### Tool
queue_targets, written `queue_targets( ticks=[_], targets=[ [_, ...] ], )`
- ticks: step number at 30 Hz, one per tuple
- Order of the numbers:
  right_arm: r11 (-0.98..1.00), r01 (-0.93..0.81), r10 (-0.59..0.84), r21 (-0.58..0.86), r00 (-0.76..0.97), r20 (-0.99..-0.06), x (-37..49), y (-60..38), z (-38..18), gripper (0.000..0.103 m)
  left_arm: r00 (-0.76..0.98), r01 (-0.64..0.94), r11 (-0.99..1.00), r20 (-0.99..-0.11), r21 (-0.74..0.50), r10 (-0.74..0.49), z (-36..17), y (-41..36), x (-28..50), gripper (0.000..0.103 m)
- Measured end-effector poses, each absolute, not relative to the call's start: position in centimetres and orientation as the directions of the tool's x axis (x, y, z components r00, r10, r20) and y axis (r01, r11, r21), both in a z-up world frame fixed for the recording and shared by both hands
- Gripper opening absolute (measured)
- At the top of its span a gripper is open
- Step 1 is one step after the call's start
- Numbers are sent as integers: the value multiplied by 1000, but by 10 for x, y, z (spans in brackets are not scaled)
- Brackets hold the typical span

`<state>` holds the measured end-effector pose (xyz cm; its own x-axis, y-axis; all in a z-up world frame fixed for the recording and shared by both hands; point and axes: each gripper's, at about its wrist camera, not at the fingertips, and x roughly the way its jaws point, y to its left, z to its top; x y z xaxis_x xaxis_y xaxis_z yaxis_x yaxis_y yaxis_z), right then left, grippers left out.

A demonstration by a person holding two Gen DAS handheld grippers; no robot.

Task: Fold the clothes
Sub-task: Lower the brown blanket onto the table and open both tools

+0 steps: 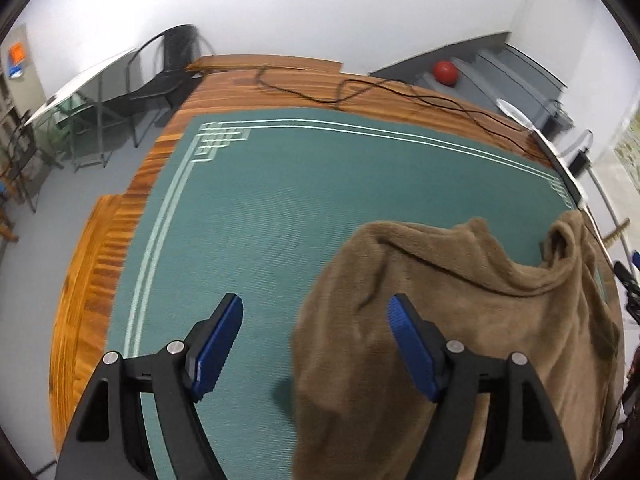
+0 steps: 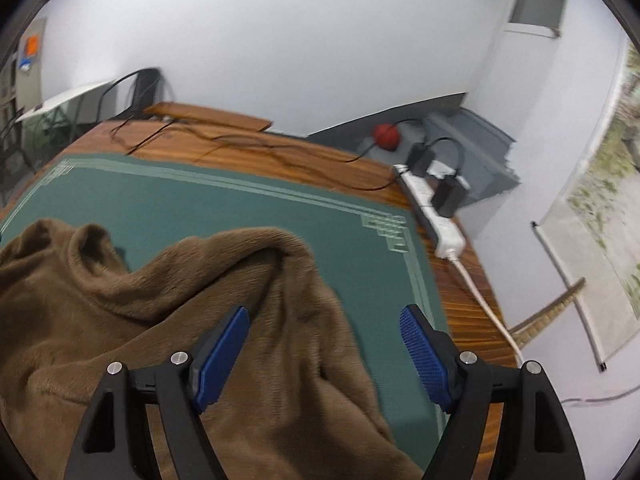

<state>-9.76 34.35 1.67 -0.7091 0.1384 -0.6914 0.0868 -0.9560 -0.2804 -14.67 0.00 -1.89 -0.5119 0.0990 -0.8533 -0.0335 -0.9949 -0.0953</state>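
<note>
A brown fleece garment (image 1: 460,320) lies rumpled on the green mat (image 1: 248,208) that covers most of the wooden table (image 1: 100,264). It is bunched toward the near right part of the mat in the left wrist view, with raised ridges and a humped fold along its far edge, so it is not yet flat or folded.

The left gripper (image 1: 316,336) hangs over the garment's left border. Its fingers are spread wide, one blue pad over bare mat and the other over the fleece, with nothing pinched between them. The right gripper (image 2: 324,344) hangs over the opposite border. Its fingers are likewise spread and hold nothing, one pad above the fleece and the other above the mat near the garment's right edge (image 2: 352,344).

Having one gripper at each side border looks like a stance for taking hold of both edges together, probably to spread the cloth flat before any fold. I judge the task to be at an early stage.

Beyond the mat, black cables (image 2: 240,148) trail across the bare wood, and a white power strip (image 2: 436,216) with plugged adapters sits near the table's right edge, well apart from the garment. A red ball (image 2: 386,136) rests on the floor behind.
</note>
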Motion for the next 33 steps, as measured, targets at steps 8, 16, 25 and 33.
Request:
queue_targets(
  ticks=[8,16,25,33],
  targets=[
    [-967,171,51,-191,-603,-796,-119,335,-22,80,-382,-230,-972,-915,-39,127,-53,77,-175,79],
    [-984,156,-11,-83,-521,-853,-148,343,-54,80,-335,-18,-997,-939,-77,78,-78,66,-242,79],
    [-989,-7,130,-148,-529,-839,-181,364,-63,83,-373,170,-985,-924,17,-81,-87,20,-280,79],
    [-984,4,149,-178,-530,-835,-185,364,-61,88,-400,86,-993,-916,-83,42,-65,-6,-253,79]
  ],
)
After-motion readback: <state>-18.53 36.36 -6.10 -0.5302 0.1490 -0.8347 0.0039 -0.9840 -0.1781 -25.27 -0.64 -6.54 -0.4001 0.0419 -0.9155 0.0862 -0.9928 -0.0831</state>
